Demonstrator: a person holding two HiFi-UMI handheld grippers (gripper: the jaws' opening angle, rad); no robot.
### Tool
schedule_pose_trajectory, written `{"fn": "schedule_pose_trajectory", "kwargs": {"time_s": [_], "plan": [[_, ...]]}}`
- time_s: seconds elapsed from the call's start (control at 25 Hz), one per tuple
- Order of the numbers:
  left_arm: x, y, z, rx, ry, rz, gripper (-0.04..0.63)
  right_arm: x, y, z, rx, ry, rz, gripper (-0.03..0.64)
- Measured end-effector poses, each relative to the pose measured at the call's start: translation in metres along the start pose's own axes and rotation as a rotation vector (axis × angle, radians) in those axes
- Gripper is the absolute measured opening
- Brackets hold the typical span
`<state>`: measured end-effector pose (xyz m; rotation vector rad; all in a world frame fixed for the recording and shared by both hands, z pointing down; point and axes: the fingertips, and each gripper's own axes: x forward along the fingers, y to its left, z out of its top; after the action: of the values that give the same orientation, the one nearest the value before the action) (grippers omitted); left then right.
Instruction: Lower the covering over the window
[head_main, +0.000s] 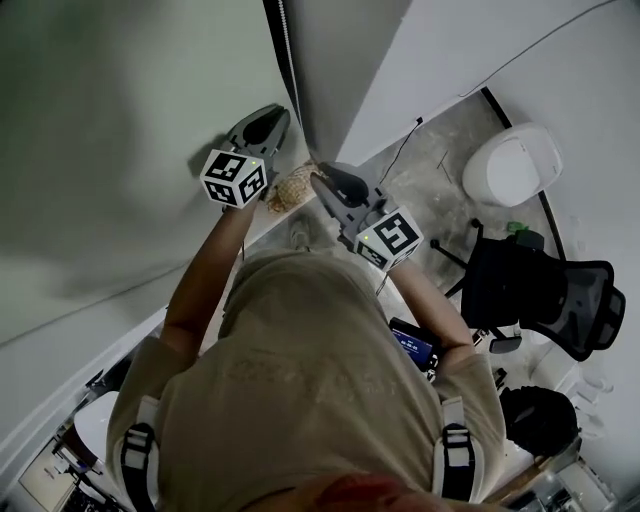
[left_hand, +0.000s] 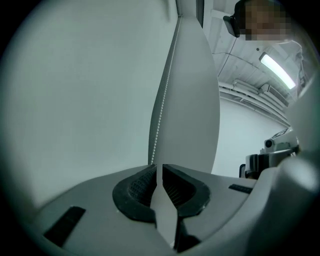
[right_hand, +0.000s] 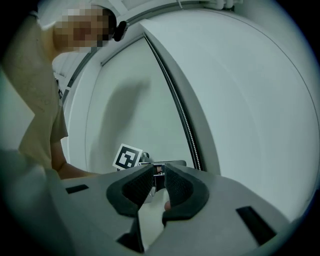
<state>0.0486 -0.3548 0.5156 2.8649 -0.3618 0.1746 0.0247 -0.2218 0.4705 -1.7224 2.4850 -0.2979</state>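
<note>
At L gripper (left_hand: 160, 167) tips: bead chain (left_hand: 162, 100).

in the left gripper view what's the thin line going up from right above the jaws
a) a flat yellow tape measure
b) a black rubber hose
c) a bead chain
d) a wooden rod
c: the bead chain shows as a row of small pale round beads that rises from just above the tips of the left gripper to the top of the picture.
</note>
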Motion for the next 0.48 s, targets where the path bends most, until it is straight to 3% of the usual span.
{"fn": "schedule_pose_trajectory", "kwargs": {"time_s": [0.2,0.48], "plan": [[0.017,0.018,-0.002,0.030,0.016,-0.063,0.060,0.026,-0.003,-0.009,0.000,-0.013,-0.063,0.066],[0.042,0.012,0.004,0.081,0.051,-0.132,0.074,0.031,-0.004,0.000,-0.014,-0.013,-0.108,0.066]]}}
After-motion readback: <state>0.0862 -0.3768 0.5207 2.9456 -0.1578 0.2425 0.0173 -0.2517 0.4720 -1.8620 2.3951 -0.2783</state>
